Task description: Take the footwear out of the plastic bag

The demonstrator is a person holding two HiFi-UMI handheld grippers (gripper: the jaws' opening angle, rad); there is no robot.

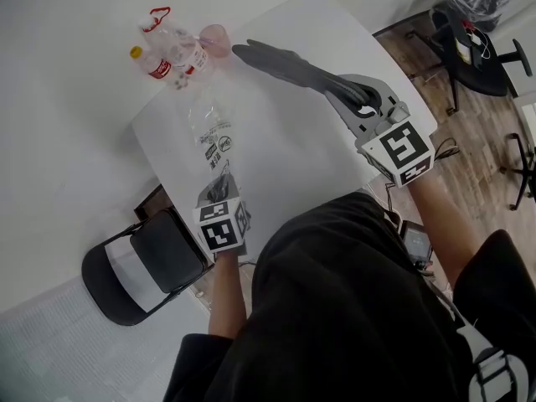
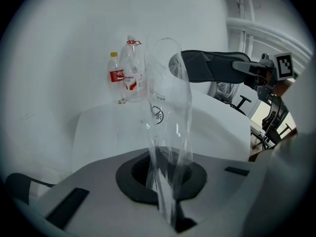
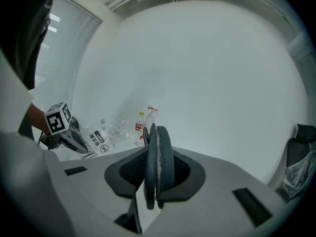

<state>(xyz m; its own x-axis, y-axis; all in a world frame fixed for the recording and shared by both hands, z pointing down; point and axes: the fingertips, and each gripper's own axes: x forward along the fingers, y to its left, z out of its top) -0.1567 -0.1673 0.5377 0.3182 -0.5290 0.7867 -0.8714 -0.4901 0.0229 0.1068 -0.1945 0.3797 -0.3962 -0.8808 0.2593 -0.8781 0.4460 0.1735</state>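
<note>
My right gripper [image 3: 154, 181] is pinching the flat dark-grey slippers [image 1: 289, 64] at one end: light, bendy, grippy, I'd say. My left gripper [image 2: 167, 201] is clamped on the limp, slippery clear plastic bag [image 2: 168, 98].

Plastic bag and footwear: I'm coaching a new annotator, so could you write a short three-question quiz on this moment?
1. Which gripper holds the dark footwear?
2. The left gripper is shut on: A the plastic bag; B a bottle; C nothing.
3. True or false: the footwear lies inside the plastic bag.

Key: 1 the right gripper; 2 A; 3 false, it hangs clear of the bag above the table.
</note>
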